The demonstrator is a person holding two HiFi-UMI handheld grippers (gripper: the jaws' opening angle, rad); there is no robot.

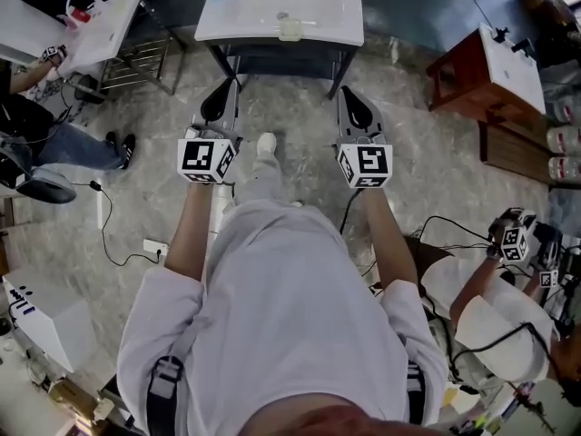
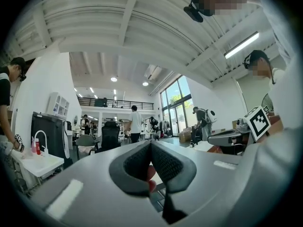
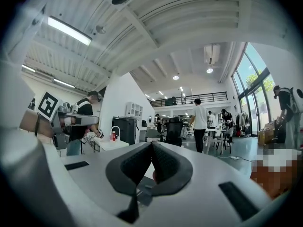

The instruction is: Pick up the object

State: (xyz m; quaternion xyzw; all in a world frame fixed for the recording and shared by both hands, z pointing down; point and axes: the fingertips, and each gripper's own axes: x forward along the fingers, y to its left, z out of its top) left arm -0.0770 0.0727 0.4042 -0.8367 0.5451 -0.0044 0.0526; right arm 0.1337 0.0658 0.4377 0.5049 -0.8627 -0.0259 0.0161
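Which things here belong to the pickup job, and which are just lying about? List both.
Job in hand:
- left gripper, shut
- right gripper, shut
- white basin
- pale object on its front edge, probably the target

Lying about:
- power strip
- floor cable
- red-brown stand
- side table with red bottle

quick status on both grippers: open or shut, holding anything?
Left gripper: shut, jaws together, nothing held.
Right gripper: shut, jaws together, nothing held.
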